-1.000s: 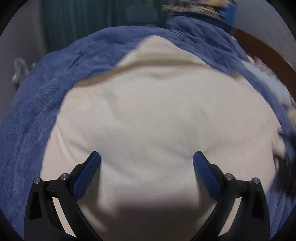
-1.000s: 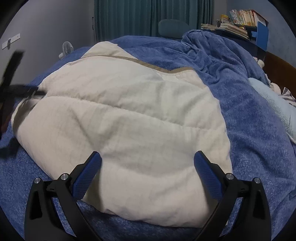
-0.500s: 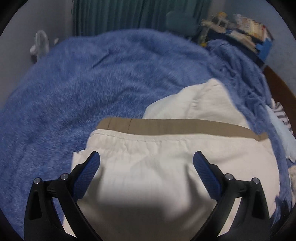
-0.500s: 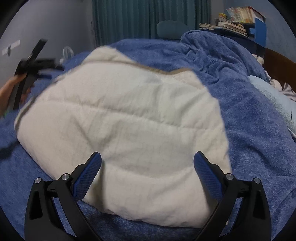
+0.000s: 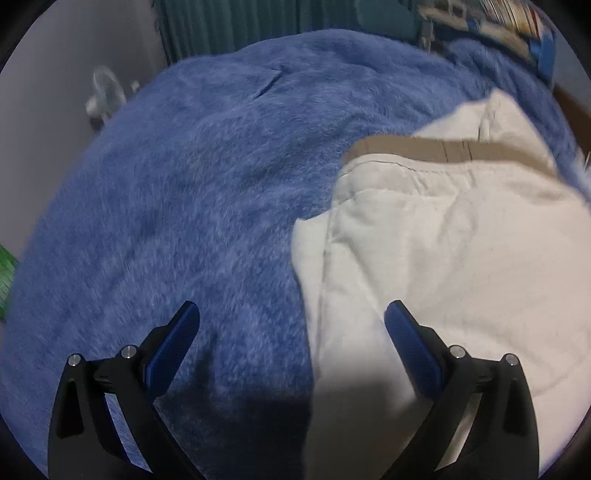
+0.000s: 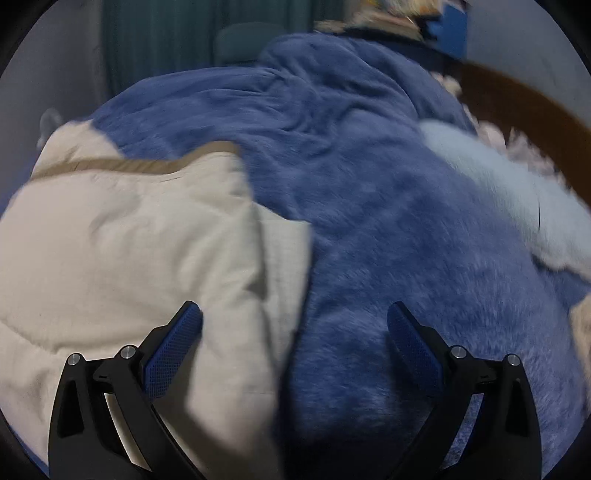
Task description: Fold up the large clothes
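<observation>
A cream quilted garment (image 5: pixel 443 266) with a tan band (image 5: pixel 436 149) along its far edge lies folded on a blue fleece blanket (image 5: pixel 177 192). In the left wrist view it fills the right half. My left gripper (image 5: pixel 291 325) is open and empty, straddling the garment's left edge. In the right wrist view the garment (image 6: pixel 129 251) fills the left half. My right gripper (image 6: pixel 295 325) is open and empty, straddling the garment's right edge, above the blanket (image 6: pixel 369 229).
A pale blue fluffy item (image 6: pixel 509 192) lies on the blanket at right, by a brown headboard (image 6: pixel 524 99). Teal curtains (image 5: pixel 229 26) and a small white fan (image 5: pixel 105 94) stand behind the bed. A shelf with books (image 5: pixel 517 22) is at far right.
The left gripper has swung left, from over the garment's middle to its left edge. The right gripper has swung right to the garment's right edge. Both stayed open.
</observation>
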### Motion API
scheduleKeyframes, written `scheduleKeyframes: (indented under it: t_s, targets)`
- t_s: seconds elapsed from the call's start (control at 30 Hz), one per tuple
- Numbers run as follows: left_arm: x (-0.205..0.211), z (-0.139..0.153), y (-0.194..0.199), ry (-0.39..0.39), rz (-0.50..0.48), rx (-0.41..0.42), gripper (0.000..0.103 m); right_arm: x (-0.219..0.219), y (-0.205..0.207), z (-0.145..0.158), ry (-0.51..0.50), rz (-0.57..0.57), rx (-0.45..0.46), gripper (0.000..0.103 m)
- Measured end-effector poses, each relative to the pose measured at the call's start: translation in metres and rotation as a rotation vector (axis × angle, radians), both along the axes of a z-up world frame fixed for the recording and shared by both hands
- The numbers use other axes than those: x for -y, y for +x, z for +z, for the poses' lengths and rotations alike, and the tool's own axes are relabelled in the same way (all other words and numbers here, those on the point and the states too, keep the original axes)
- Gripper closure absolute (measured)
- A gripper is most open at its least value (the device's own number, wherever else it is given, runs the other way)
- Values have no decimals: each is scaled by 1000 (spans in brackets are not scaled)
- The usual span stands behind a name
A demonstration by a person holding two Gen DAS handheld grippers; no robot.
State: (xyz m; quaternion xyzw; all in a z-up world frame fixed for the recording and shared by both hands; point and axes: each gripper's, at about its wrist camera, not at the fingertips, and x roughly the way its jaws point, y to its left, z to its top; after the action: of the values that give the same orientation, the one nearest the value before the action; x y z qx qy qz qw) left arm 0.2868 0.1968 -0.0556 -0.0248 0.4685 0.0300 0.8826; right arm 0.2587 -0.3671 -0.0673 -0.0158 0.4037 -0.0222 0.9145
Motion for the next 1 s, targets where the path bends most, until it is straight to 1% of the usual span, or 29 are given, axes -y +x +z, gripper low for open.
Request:
scheduleKeyframes:
  t_s: [0.07,0.13,0.27,0.3,0.37,0.43,0.5,0.53,0.57,0.63,0.67,0.73,0.77,0.83,0.87,0.9,1.0]
  targets:
    - [-9,2,-9,-117,-49,15,6,12,-4,2,81,-3,0,7]
    - [-13,5,-15,-177,-107,29,6,19,-6,3,170,35,-9,7]
    - [-13,-2,-15,-234,-195,23,7,22,-5,2,246,108,-40,7]
    - [-14,-5,-13,-243,-210,27,7,23,-4,2,246,116,-43,7]
    - [-15,-9,-9,-234,-207,42,7,19,-1,7,179,108,-33,7]
    - [-12,-12,-3,-198,-192,66,7,11,-2,16,109,139,31,7]
    - [-11,-13,6,-192,-162,101,7,2,-1,24,8,113,98,7]
    - [-11,-13,8,-199,-162,115,7,-1,1,26,-9,103,116,6]
    - [-11,-12,11,-207,-175,127,7,-3,3,27,-12,100,127,6]
    - [-10,-11,16,-191,-204,140,7,-6,10,28,14,137,136,6]
    - [-9,-11,19,-185,-217,135,7,-9,13,28,5,156,132,6]
    - [-10,-14,28,-203,-227,84,7,-17,20,26,-14,205,104,6]
    - [-14,-16,35,-244,-221,44,7,-18,23,26,-11,218,84,6]
    - [-20,-17,38,-287,-200,22,7,-16,26,25,42,250,44,6]
    - [-22,-18,40,-299,-190,17,7,-12,28,24,84,263,17,6]
    - [-24,-19,41,-312,-188,16,7,-9,30,21,112,262,-4,6]
    - [-23,-26,35,-313,-202,13,7,2,32,14,135,217,-41,7]
